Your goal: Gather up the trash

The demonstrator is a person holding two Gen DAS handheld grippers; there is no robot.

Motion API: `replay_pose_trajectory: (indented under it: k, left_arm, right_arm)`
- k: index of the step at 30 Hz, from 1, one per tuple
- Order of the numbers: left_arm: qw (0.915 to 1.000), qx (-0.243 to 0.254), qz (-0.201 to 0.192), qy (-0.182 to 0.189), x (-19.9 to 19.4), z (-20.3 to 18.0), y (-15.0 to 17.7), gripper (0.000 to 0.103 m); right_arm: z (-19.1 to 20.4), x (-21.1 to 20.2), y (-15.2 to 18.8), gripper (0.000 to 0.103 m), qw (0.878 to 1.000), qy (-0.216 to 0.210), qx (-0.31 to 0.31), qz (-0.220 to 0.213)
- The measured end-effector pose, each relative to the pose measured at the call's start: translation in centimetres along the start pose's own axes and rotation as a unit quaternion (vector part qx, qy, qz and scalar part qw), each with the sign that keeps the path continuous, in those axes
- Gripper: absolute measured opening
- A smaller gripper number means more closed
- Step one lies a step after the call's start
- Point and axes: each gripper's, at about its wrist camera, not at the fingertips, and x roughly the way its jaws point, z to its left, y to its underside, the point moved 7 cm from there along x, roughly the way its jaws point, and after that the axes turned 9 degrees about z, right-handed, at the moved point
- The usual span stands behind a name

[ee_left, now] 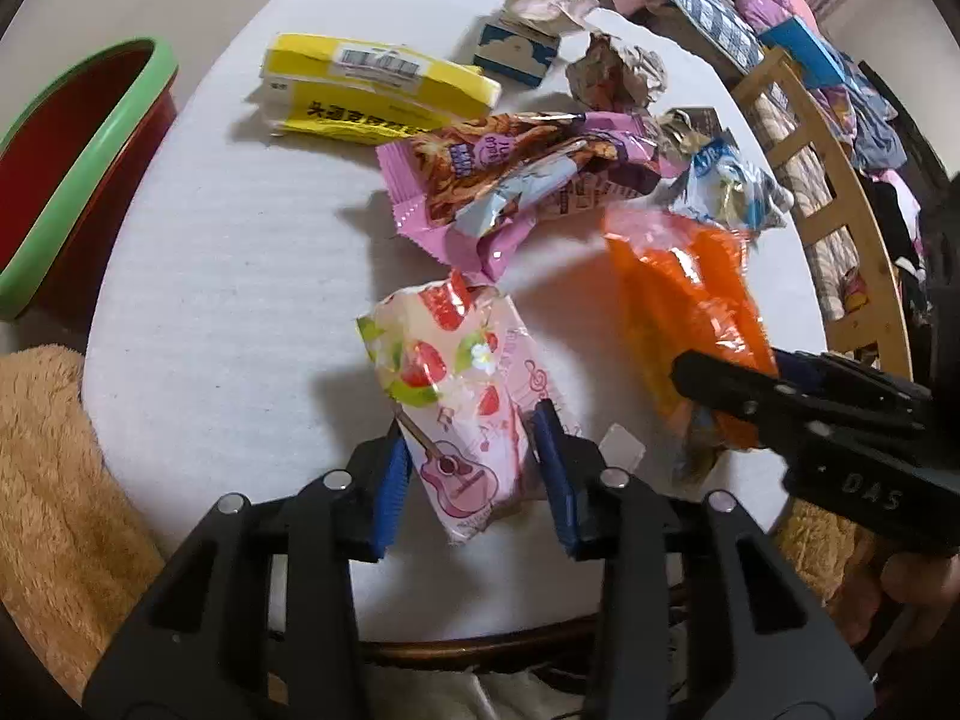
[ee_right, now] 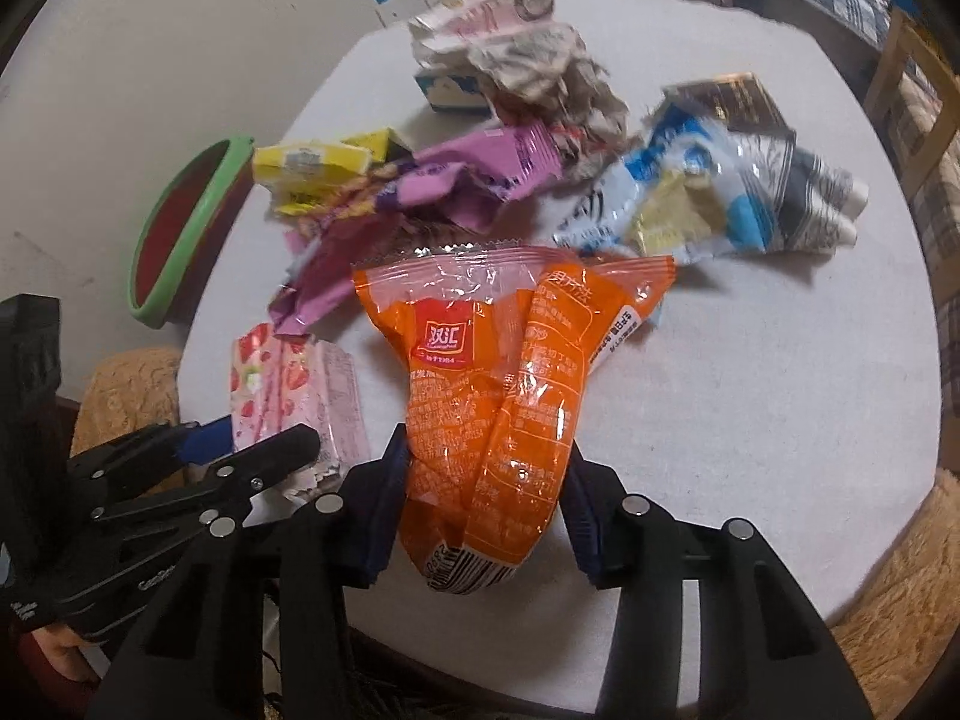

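Both grippers are down over a white table point(ee_left: 228, 252) covered in snack trash. The left gripper point(ee_left: 471, 450) has its blue pads pressed on either side of a pink strawberry-print wrapper point(ee_left: 456, 372), near the wrapper's bottom end, so it looks properly pinched. The right gripper point(ee_right: 486, 480) is clamped partway shut around the lower part of an orange wrapper point(ee_right: 498, 372), which bunches up between the pads and fans out above them. That one seems lifted off the table, though it's blurry in the left view so I can't say for sure.

The rest of the pile sits further back: a purple wrapper point(ee_left: 510, 180), a yellow box point(ee_left: 372, 90), a blue and white wrapper point(ee_right: 708, 192), a crumpled paper ball point(ee_left: 618, 72) and a small blue carton point(ee_left: 516, 48). A red bin with a green rim point(ee_left: 78, 162) stands just off the table's left edge.
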Motion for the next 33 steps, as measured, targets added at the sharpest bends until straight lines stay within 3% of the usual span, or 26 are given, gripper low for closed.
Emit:
replay_pose_trajectory:
  k: [4,8,15,33]
  left_arm:
    - [0.9996,-0.002,-0.027,-0.013,-1.8,0.5,-0.5,0.031]
    - [0.9967,-0.006,-0.073,-0.034,-4.7,1.6,-1.3,0.031]
    - [0.9917,-0.024,-0.117,-0.049,-7.8,3.0,-2.7,0.031]
    - [0.9759,-0.055,-0.193,-0.085,-13.2,4.6,-5.3,0.031]
  right_arm:
    - [0.5,-1.9,-0.3,0.045,1.0,-0.006,-0.005,-0.029]
    - [1.2,-4.2,-1.1,0.045,0.998,-0.016,-0.01,-0.062]
    - [2.7,-6.4,-2.9,0.045,0.995,-0.029,-0.022,-0.097]
    - [6.7,-7.9,-5.4,0.045,0.989,-0.051,-0.066,-0.122]
